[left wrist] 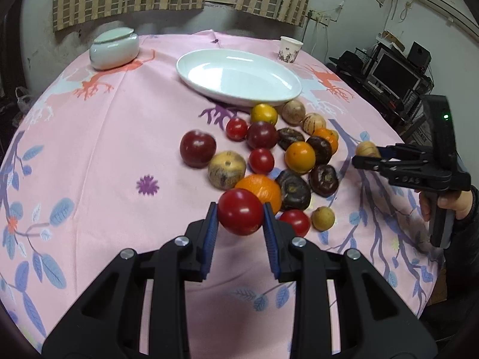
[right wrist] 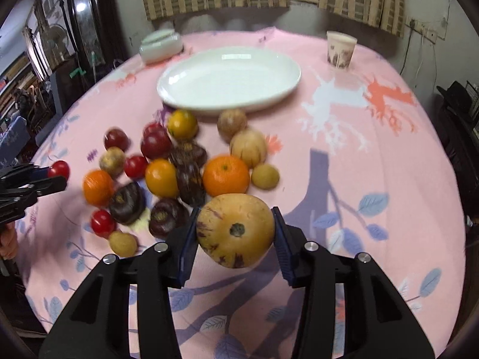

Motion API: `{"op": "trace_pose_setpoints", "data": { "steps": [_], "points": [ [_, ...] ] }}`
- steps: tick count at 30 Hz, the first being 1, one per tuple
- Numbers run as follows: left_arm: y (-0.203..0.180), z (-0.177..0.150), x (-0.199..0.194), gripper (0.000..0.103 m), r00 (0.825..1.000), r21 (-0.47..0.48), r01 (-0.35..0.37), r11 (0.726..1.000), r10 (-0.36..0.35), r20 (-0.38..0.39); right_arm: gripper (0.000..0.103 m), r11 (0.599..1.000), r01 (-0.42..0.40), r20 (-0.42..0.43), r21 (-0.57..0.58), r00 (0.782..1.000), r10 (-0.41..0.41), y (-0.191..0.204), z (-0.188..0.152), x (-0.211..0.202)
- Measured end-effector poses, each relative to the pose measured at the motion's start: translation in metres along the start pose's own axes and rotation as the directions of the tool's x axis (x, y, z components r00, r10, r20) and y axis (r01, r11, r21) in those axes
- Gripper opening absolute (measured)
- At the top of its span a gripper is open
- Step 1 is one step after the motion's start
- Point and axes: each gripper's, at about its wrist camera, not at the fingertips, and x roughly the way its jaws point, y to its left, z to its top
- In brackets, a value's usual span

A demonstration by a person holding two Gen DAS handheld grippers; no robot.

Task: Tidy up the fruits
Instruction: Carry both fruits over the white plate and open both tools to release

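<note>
My left gripper [left wrist: 240, 213] is shut on a red tomato [left wrist: 240, 211], held above the pink cloth at the near side of the fruit pile. My right gripper [right wrist: 236, 231] is shut on a yellow pepino melon with purple streaks [right wrist: 236, 230], lifted over the cloth near the pile. From the left wrist view the right gripper [left wrist: 366, 154] shows at the right edge with the melon [left wrist: 365, 149] at its tips. The right wrist view shows the left gripper [right wrist: 58, 173] at the left edge with the tomato [right wrist: 59, 169]. An empty white oval plate [left wrist: 236, 76] [right wrist: 229, 77] lies beyond the pile.
Loose on the pink tablecloth [left wrist: 119, 149] lie several fruits: oranges [left wrist: 260, 190], red tomatoes [left wrist: 261, 160], dark purple fruits [left wrist: 293, 190] and yellowish ones [left wrist: 226, 169]. A lidded pale jar [left wrist: 114, 48] stands far left, a paper cup [left wrist: 289, 49] far right. A person's hand [left wrist: 455, 202] holds the right gripper.
</note>
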Motion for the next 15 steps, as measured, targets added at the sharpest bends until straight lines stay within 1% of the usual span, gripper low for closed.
{"op": "trace_pose_setpoints", "data": {
  "steps": [2,5,8,9,10,12,15],
  "points": [
    [-0.004,0.017,-0.001,0.030,1.000,0.030,-0.003,1.000,0.003,0.006,0.046,1.000,-0.006,0.050,-0.031,0.999,0.007,0.000,0.021,-0.014],
    [-0.010,0.057,0.004,0.030,0.999,0.071,-0.033,0.997,0.030,0.033,0.046,0.998,0.019,0.114,-0.063,0.993,-0.012,0.000,0.057,-0.017],
    [-0.014,0.104,0.026,0.030,0.998,0.088,-0.049,0.995,0.046,0.030,0.046,0.994,0.035,0.181,-0.101,0.983,-0.016,-0.003,0.102,0.009],
    [-0.015,0.119,0.036,0.030,0.998,0.083,-0.055,0.995,0.053,0.026,0.046,0.993,0.041,0.183,-0.111,0.983,-0.020,-0.004,0.112,0.022],
    [-0.014,0.134,0.048,0.030,0.998,0.074,-0.060,0.995,0.059,0.018,0.046,0.993,0.038,0.168,-0.108,0.986,-0.020,-0.007,0.122,0.038],
    [-0.008,0.161,0.082,0.030,0.996,0.047,-0.083,0.995,0.083,-0.011,0.046,0.997,0.019,0.105,-0.074,0.994,-0.011,-0.017,0.138,0.078],
    [0.004,0.183,0.135,0.030,0.990,0.014,-0.103,0.995,0.104,-0.093,0.046,0.997,0.015,0.006,-0.071,1.000,-0.015,-0.024,0.149,0.123]
  ]
}}
